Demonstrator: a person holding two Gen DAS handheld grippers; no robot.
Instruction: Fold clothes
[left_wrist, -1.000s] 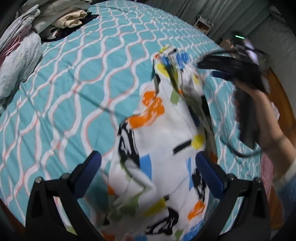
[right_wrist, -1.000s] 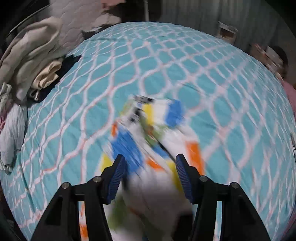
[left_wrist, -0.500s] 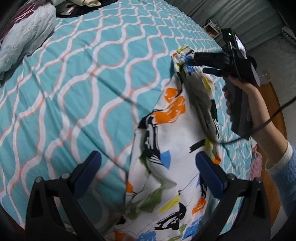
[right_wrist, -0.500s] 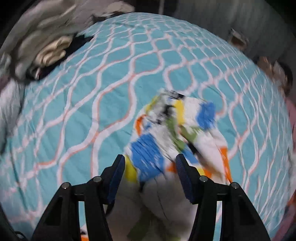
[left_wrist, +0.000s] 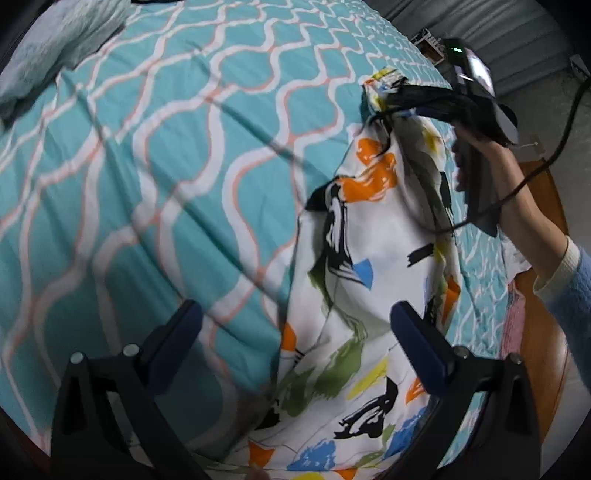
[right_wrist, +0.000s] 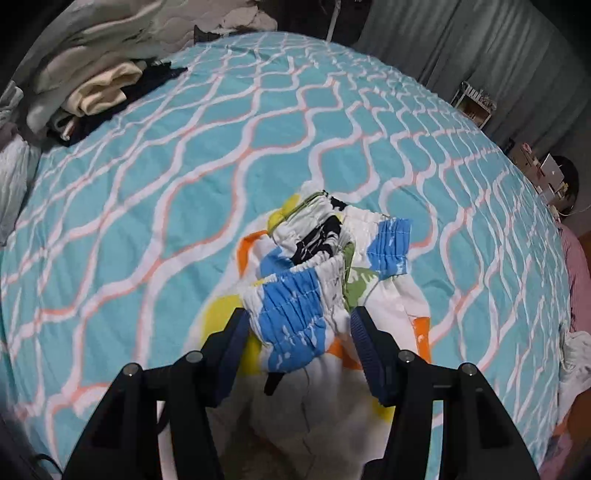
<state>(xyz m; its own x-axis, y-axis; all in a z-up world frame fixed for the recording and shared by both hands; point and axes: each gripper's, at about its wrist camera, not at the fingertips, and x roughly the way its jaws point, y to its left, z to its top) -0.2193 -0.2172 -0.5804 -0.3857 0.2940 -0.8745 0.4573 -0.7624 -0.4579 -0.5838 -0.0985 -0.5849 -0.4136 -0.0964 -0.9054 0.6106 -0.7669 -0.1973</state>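
Observation:
White shorts (left_wrist: 373, 236) with orange, blue, black and green splashes hang stretched over the teal patterned bed (left_wrist: 147, 155). Their gathered elastic waistband (right_wrist: 295, 314) is bunched between the pads of my right gripper (right_wrist: 299, 336), which is shut on it. The left wrist view shows that right gripper (left_wrist: 391, 100) at the upper right, in a person's hand, lifting the waist end. My left gripper (left_wrist: 295, 339) stands wide open low over the shorts' leg end. The cloth passes under its right finger (left_wrist: 417, 347), and neither pad presses on it.
A heap of cream, white and black clothes (right_wrist: 92, 88) lies at the bed's far left. A grey quilted pillow (left_wrist: 55, 48) sits beside it. A seated person (right_wrist: 570, 206) and a small shelf (right_wrist: 474, 103) are beyond the right edge, where wooden floor (left_wrist: 543, 332) shows.
My left gripper has sunk closer to the bed and shorts, and the clothes heap has left its view. The right gripper, still holding the waistband, has rolled and dropped a little.

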